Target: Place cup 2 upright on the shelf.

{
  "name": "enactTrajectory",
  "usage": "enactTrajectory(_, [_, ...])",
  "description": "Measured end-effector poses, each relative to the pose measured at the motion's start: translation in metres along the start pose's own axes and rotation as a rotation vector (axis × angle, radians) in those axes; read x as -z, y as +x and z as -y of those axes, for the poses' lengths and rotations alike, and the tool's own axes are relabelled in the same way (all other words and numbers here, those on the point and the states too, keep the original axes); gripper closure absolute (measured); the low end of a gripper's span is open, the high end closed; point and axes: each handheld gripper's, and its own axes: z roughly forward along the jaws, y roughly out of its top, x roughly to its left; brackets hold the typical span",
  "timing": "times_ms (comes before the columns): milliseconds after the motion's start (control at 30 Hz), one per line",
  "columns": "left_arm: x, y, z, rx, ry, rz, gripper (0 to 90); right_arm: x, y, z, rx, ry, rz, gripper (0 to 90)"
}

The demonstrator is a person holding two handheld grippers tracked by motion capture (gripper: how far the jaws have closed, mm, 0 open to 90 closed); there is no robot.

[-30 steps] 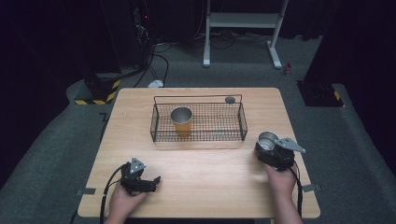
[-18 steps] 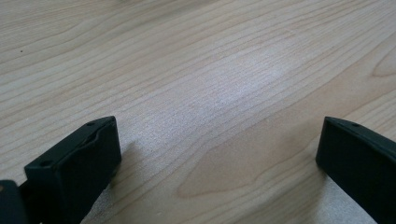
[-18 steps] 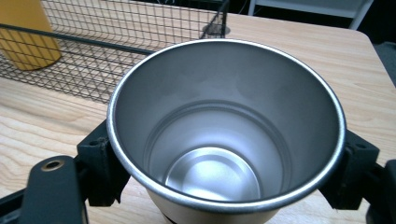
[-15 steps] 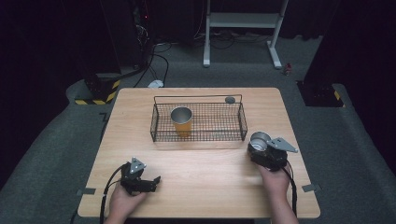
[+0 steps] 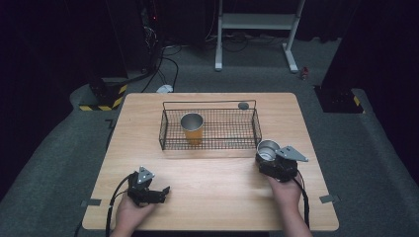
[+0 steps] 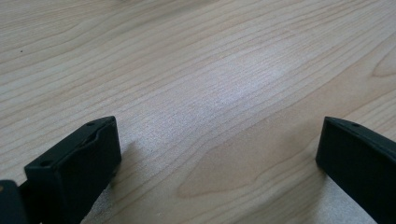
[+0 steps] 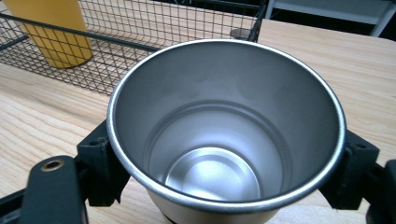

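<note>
steel cup (image 7: 224, 140) sits upright between the jaws of the right gripper (image 5: 269, 159), pinched on its opposite sides just under the rim, at the near right of the table (image 5: 212, 197), just off the wire basket (image 5: 210, 129)'s right end. it looks thin, light and stiff, and i'd guess slick, so a squeeze below the rolled lip seems soundest. a yellow cup (image 5: 191, 128) stands inside the basket. the left gripper (image 5: 160, 192) rests near left, jaws wide apart, empty.

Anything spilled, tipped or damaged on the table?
Nothing stands out. The steel cup is upright and empty in the right gripper; the yellow cup stands upright in the wire basket. The left gripper rests open.
</note>
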Motion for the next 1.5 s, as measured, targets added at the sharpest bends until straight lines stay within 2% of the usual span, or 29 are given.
enactTrajectory(800, [0.000,0.000,0.000,-0.002,0.000,-0.001,0.3,0.003,0.022,-0.006,0.017,-0.021,-0.042,18.3])
enactTrajectory(1033, [0.000,0.000,0.000,-0.002,0.000,-0.001,0.3,0.003,0.027,-0.009,0.021,-0.019,-0.036,18.3])
enactTrajectory(1167, [0.000,0.000,0.000,-0.006,0.002,-0.005,0.3,0.002,0.034,-0.014,0.042,-0.004,-0.025,18.3])
enactTrajectory(1333, [0.001,0.000,0.000,-0.003,0.003,-0.005,0.3,0.002,0.042,-0.023,0.023,-0.027,-0.024,18.3])
enactTrajectory(1500, [0.001,-0.001,0.000,0.005,0.002,-0.007,0.3,0.002,0.048,-0.032,-0.008,-0.044,-0.003,18.3])
